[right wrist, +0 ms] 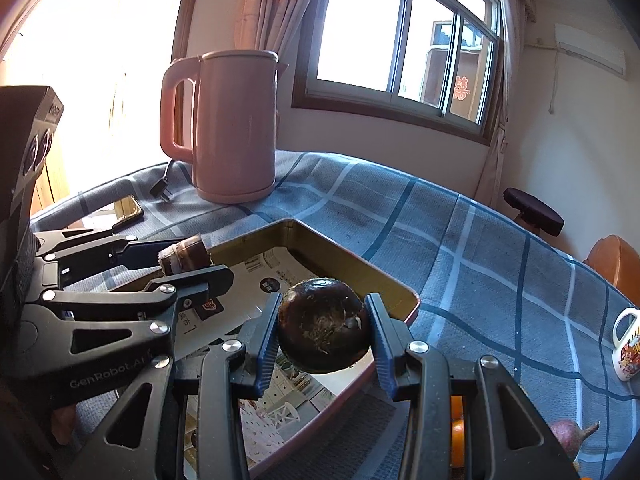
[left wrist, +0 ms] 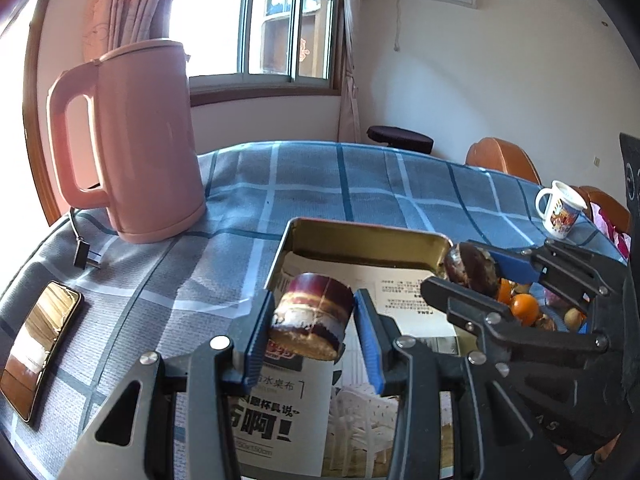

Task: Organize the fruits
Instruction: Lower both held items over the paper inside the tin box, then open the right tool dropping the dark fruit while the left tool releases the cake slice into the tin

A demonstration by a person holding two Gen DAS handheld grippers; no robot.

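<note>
Progress is early; tin tray (left wrist: 362, 236) holds only a printed paper liner, no fruit lying in it as far as either view shows. Left gripper (left wrist: 314, 322) is clamped on a short sugarcane piece (left wrist: 310, 314), held above the tray's near-left part; right gripper (right wrist: 322, 334) is closed around a dark round fruit (right wrist: 324, 326), looks like a water chestnut, hanging over the tray's right corner. Both pieces look ready to set down, neither released yet. Farther right, a pile of oranges (left wrist: 524, 308) and other small fruit sits on the blue checked tablecloth (left wrist: 320, 176) beside the tray, unsorted; most of the job remains.
</note>
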